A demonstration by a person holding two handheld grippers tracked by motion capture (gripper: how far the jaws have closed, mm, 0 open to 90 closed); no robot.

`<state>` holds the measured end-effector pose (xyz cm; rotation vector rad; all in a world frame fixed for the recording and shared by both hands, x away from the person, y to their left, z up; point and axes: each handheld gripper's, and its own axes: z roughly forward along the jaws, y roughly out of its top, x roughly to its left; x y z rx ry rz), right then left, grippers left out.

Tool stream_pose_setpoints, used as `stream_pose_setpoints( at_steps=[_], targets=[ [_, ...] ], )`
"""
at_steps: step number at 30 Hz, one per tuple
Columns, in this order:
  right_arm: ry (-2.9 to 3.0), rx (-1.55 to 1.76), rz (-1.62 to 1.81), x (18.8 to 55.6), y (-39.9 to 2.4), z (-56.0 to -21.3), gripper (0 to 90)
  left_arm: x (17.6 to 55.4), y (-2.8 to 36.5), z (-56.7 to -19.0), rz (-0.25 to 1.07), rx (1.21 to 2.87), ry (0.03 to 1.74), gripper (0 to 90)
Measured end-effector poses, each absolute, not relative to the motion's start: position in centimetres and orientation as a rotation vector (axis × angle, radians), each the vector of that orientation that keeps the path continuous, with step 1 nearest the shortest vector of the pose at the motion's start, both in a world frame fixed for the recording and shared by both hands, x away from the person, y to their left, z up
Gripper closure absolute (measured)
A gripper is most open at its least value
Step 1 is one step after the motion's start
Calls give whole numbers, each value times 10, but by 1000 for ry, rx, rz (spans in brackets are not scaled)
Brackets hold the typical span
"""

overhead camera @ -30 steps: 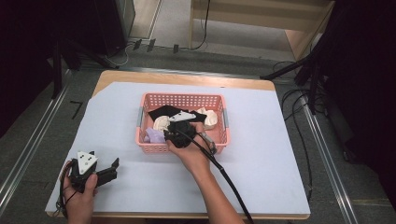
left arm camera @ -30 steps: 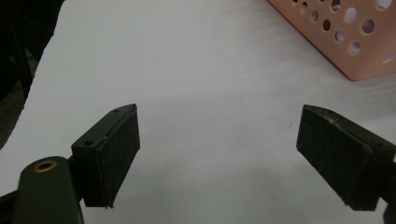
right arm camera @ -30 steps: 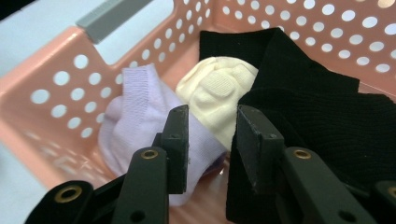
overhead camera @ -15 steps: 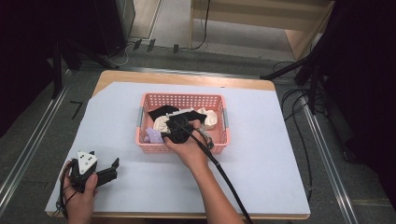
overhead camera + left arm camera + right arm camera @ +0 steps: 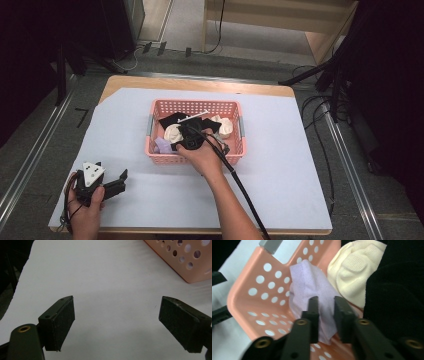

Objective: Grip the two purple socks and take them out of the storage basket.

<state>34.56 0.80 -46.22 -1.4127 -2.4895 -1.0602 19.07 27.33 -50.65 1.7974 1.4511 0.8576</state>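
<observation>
A pink perforated basket (image 5: 195,104) stands mid-table with several cloths in it: a lilac one (image 5: 162,145) in the near left corner, a cream one (image 5: 172,132) and a black one (image 5: 172,120). My right gripper (image 5: 182,140) reaches into the basket from the near side. In the right gripper view its jaws stand close together, and the right gripper (image 5: 326,312) is pinched on a fold of the lilac cloth (image 5: 309,282), with the cream cloth (image 5: 354,267) and black cloth (image 5: 394,297) beside it. My left gripper (image 5: 117,182) rests at the table's near left; the left gripper (image 5: 117,325) is open over bare sheet.
A pale sheet (image 5: 280,150) covers the table around the basket. More cream cloth and a white stick-like item (image 5: 192,119) lie deeper in the basket. The basket's corner (image 5: 190,262) is up and to the right of the left jaws. Cables run along the floor at the right.
My right gripper has shifted left inside the basket, toward the lilac cloth in the near left corner, and closed on it. The left gripper has stayed put.
</observation>
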Motion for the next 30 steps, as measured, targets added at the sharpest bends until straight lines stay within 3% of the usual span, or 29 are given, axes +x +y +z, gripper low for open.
stream_pose_setpoints(
  at_steps=[2, 14, 17, 25, 30],
  targets=[
    [-2479, -1427, -1073, 346, 6, -461, 898, 191, 274, -506, 857, 1798, 1450, 145],
    [-2525, -1459, -1259, 339, -1, -455, 896, 191, 273, -507, 857, 1803, 1450, 145],
    [-2548, -1444, -1200, 342, 7, -459, 765, 191, 273, -507, 858, 1803, 1449, 145],
    [-2554, -1590, -1034, 353, 29, -462, 706, 191, 273, -507, 855, 1799, 1450, 145],
    [-2550, -1502, -976, 358, 40, -463, 648, 191, 273, -507, 853, 1792, 1454, 145]
  ],
)
